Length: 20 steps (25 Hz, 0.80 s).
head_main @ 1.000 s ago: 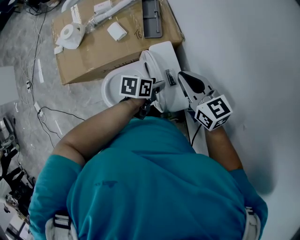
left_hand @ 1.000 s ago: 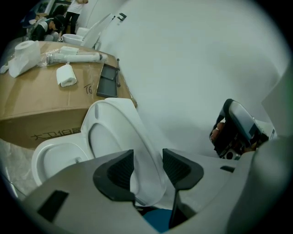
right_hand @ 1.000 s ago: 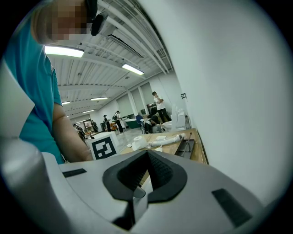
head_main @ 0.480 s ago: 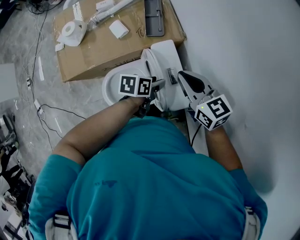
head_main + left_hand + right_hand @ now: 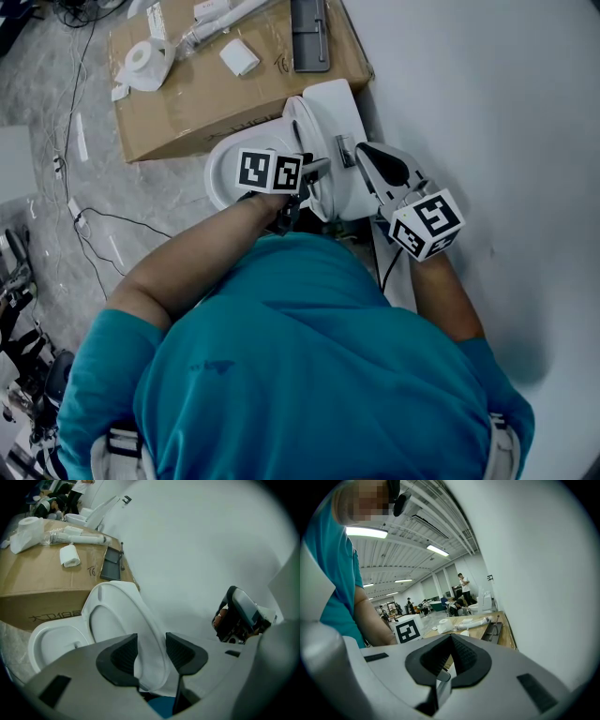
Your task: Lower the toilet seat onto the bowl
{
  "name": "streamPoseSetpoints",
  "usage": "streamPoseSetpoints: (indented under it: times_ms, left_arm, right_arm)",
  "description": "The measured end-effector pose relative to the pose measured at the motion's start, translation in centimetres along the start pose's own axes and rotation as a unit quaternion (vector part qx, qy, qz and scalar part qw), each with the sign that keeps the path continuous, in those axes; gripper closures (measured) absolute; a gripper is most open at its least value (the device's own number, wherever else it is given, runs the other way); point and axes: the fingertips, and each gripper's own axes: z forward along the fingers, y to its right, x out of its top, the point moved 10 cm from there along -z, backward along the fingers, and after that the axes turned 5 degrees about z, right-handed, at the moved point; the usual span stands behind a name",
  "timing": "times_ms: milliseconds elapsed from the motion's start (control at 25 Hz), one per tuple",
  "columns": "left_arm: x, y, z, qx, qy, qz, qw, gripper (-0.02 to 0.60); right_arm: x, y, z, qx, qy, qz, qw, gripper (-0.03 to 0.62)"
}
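Observation:
A white toilet stands against the wall, its seat [image 5: 319, 122] raised nearly upright over the bowl [image 5: 221, 178]. In the left gripper view the seat [image 5: 105, 616] rises from the bowl [image 5: 49, 644], and its near edge runs down between the two dark pads. My left gripper [image 5: 312, 174] [image 5: 151, 651] is shut on that edge. My right gripper [image 5: 351, 152] hovers to the right of the seat, close to the wall. In the right gripper view its jaws [image 5: 451, 656] are shut, pads touching, holding nothing I can see.
A cardboard box [image 5: 206, 89] sits just beyond the toilet, bearing a tissue roll [image 5: 141, 62], a wrapped white part and a grey tray [image 5: 307, 33]. Cables [image 5: 89, 223] trail over the floor at left. The white wall [image 5: 487, 112] fills the right side. People stand far off.

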Motion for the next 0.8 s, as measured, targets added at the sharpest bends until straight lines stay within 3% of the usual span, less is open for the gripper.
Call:
streamPoseSetpoints:
  times_ms: [800]
  left_arm:
    - [-1.2, -1.4, -2.4, 0.001, 0.006, 0.001, 1.0000, 0.385]
  right_arm:
    - [0.4, -1.1, 1.3, 0.014, -0.004, -0.007, 1.000, 0.597]
